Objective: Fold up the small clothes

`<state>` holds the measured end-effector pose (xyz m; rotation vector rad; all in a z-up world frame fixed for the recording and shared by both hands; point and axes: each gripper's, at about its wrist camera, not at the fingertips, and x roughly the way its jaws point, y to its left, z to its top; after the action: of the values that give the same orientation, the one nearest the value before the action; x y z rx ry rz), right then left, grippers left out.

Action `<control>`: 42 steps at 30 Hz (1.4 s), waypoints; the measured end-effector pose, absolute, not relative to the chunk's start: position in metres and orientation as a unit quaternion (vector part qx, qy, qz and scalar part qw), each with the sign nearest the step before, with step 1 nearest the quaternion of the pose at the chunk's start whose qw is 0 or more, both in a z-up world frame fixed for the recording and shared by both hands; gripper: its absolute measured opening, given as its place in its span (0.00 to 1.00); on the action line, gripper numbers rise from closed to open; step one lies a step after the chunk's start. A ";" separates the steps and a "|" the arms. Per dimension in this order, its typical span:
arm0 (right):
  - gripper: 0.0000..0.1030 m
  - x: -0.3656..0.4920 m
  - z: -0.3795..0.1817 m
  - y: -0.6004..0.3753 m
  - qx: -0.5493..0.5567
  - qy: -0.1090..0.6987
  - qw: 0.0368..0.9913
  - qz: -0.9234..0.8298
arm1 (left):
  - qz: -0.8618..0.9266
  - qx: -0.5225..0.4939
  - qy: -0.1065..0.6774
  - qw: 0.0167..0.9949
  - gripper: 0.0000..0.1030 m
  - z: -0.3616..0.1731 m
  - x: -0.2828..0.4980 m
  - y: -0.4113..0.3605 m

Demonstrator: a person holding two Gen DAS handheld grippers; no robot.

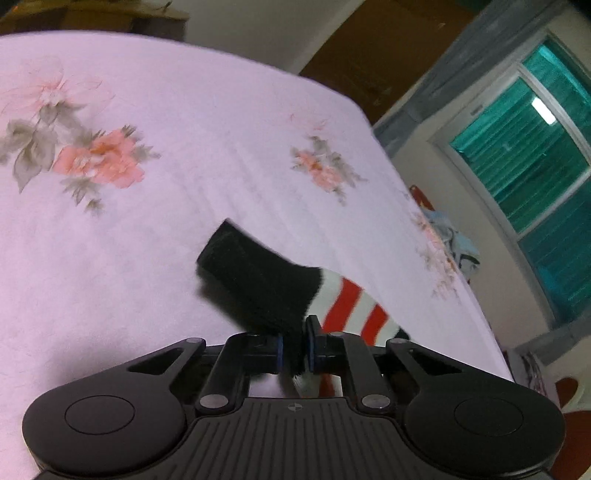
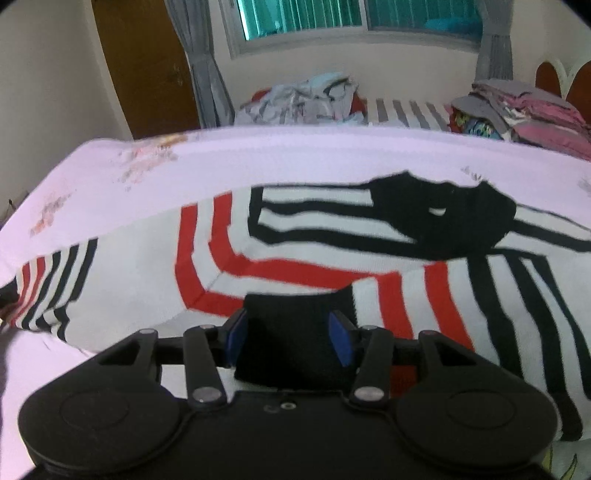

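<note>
A small sweater (image 2: pixel 295 258), white with red and black stripes and a black collar, lies spread on the pink floral bedsheet (image 2: pixel 258 158). My left gripper (image 1: pixel 293 352) is shut on the black cuff (image 1: pixel 255 280) of one sleeve, which is lifted above the sheet with its red-and-white striped part trailing to the right. My right gripper (image 2: pixel 288 339) sits over the sweater with its blue-padded fingers apart around a black cuff (image 2: pixel 291 332), which lies between them.
The bedsheet (image 1: pixel 147 240) fills the left wrist view, with its far edge at the upper right. Beyond the bed are a heap of light clothes (image 2: pixel 303 99), a stack of folded clothes (image 2: pixel 517 110), a window (image 2: pixel 332 18) and a wooden door (image 2: pixel 147 66).
</note>
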<state>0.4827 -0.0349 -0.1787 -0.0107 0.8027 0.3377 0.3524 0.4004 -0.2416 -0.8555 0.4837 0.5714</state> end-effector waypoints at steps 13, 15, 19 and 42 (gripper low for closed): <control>0.46 0.473 -0.150 -0.091 0.056 0.370 0.915 0.151 | 0.022 -0.320 0.210 0.924 0.06 -0.152 0.424 0.255; 0.46 0.467 -0.148 -0.108 0.063 0.368 0.917 0.139 | -0.034 -0.311 0.226 0.922 0.06 -0.150 0.443 0.215; 0.46 0.455 -0.147 -0.141 0.073 0.367 0.920 0.116 | -0.108 -0.290 0.266 0.913 0.06 -0.161 0.468 0.143; 0.74 0.459 -0.153 -0.092 0.053 0.382 0.902 0.194 | -0.043 -0.063 0.312 0.947 0.86 -0.163 0.398 0.144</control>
<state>0.4595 -0.0919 -0.1532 0.1105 0.7892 0.4004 0.3982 0.1441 -0.1632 -0.1286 0.6352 -0.0884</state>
